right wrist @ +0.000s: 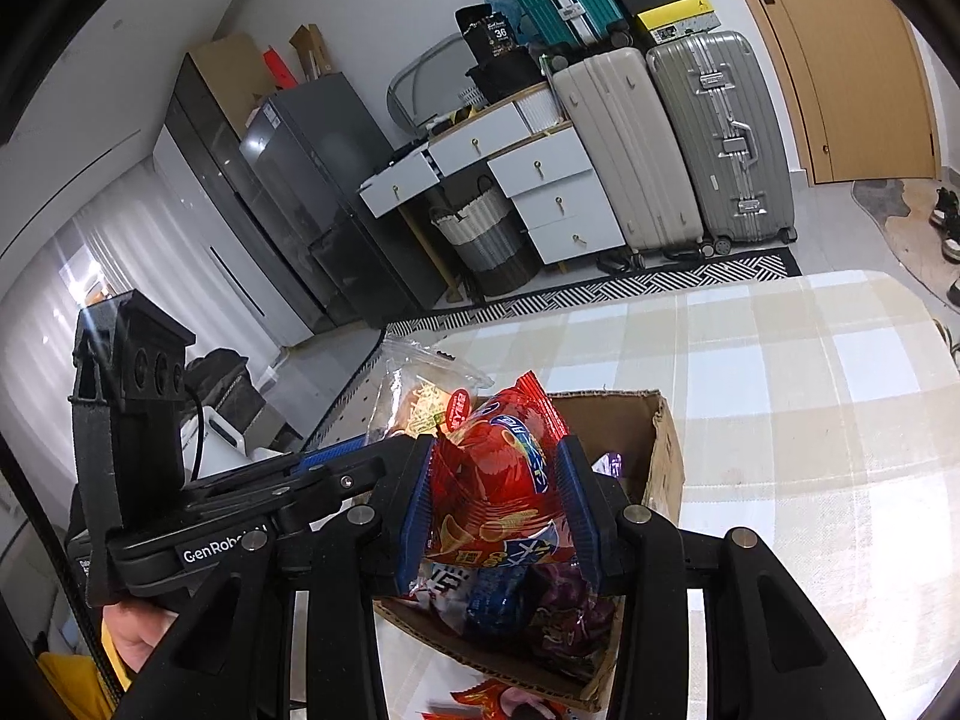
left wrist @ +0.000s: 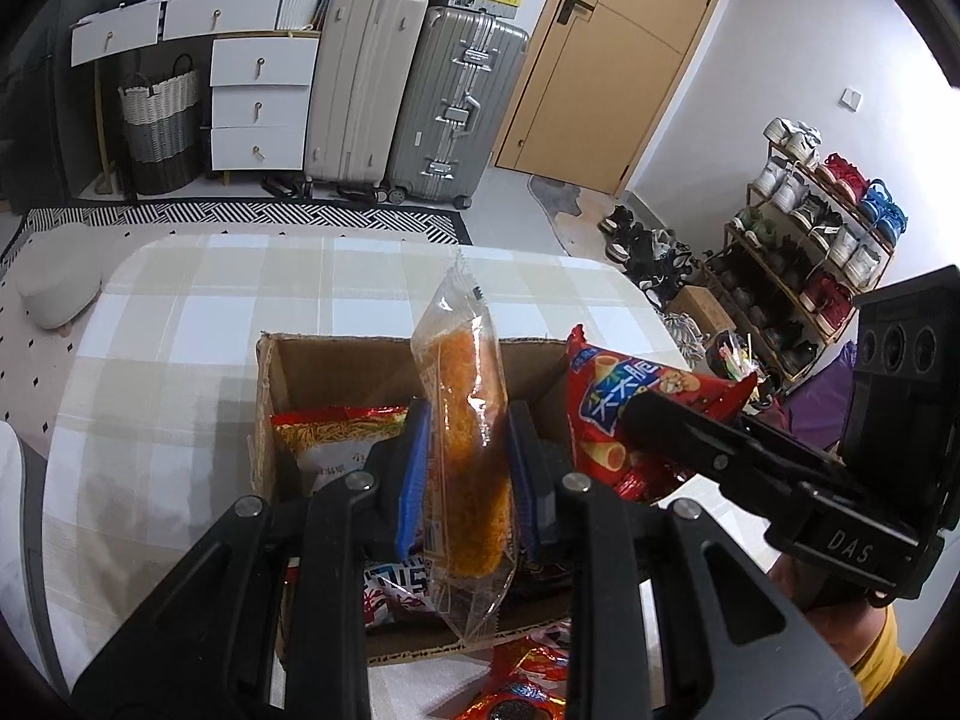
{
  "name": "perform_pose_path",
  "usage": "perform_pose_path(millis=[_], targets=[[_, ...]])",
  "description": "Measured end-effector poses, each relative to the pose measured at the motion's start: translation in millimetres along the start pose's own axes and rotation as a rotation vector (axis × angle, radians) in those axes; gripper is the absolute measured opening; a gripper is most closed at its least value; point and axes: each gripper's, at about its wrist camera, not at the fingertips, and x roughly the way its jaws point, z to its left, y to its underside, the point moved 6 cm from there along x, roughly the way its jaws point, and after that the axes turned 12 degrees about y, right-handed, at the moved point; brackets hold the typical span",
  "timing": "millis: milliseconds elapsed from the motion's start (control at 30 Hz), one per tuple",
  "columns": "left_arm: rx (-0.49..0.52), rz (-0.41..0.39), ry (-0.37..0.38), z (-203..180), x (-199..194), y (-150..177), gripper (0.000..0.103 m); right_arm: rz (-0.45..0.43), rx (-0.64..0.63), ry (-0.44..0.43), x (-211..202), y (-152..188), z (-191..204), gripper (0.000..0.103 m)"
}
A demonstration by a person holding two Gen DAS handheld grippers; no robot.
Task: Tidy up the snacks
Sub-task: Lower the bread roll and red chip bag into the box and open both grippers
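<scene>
We are pinching a clear plastic packet holding an orange crumbed stick (left wrist: 465, 450) upright between the blue pads of our left claw (left wrist: 468, 468). Just beyond and beneath that claw, an open brown cardboard box (left wrist: 360, 360) is sitting on the checked beige-and-white surface (left wrist: 180, 324), holding a red-and-white noodle packet (left wrist: 336, 432). To its right, our right claw (right wrist: 501, 510) is clamping a shiny red crinkled snack bag (right wrist: 498, 480) above the same box, with more packets lying inside below it.
</scene>
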Motion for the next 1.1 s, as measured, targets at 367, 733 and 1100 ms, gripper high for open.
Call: perform_pose_path(millis=[367, 733, 1100], targets=[[-0.015, 0.03, -0.029, 16, 16, 11, 0.022, 0.039, -0.027, 0.029, 13, 9, 0, 0.04], [-0.002, 0.019, -0.049, 16, -3, 15, 0.022, 0.073, -0.068, 0.075, 15, 16, 4, 0.043], [0.022, -0.01, -0.075, -15, -60, 30, 0.023, 0.047, -0.092, 0.125, 0, 15, 4, 0.043]])
